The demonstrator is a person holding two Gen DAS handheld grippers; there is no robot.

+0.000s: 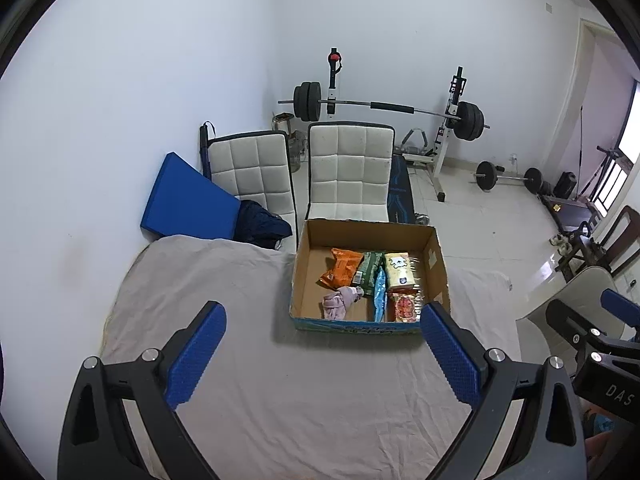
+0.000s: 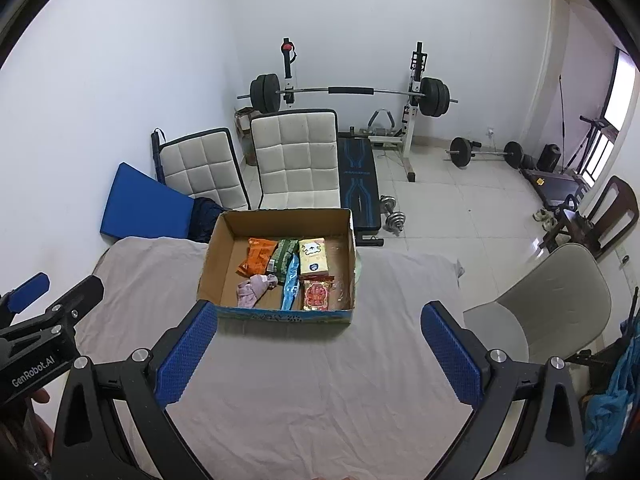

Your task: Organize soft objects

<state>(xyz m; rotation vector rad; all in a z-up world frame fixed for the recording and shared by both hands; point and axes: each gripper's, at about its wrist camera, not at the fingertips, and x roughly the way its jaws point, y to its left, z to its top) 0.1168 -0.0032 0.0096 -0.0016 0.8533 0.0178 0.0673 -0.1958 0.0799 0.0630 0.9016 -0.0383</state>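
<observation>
Grey sheet (image 2: 320,380) on the table looks bare; the packets and pink cloth (image 2: 254,289) already sit in the cardboard box (image 2: 280,314). Left gripper (image 1: 322,354) and right gripper (image 2: 320,354) both hang wide apart, empty. Looks basically finished.

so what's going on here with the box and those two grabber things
A person holds a two-finger gripper in each hand over a cloth-covered table. The left gripper and right gripper are both open and empty, short of the cardboard box. Inside the box lie an orange packet, a green packet, a blue packet, a tissue pack, a red packet and a pink cloth.
</observation>
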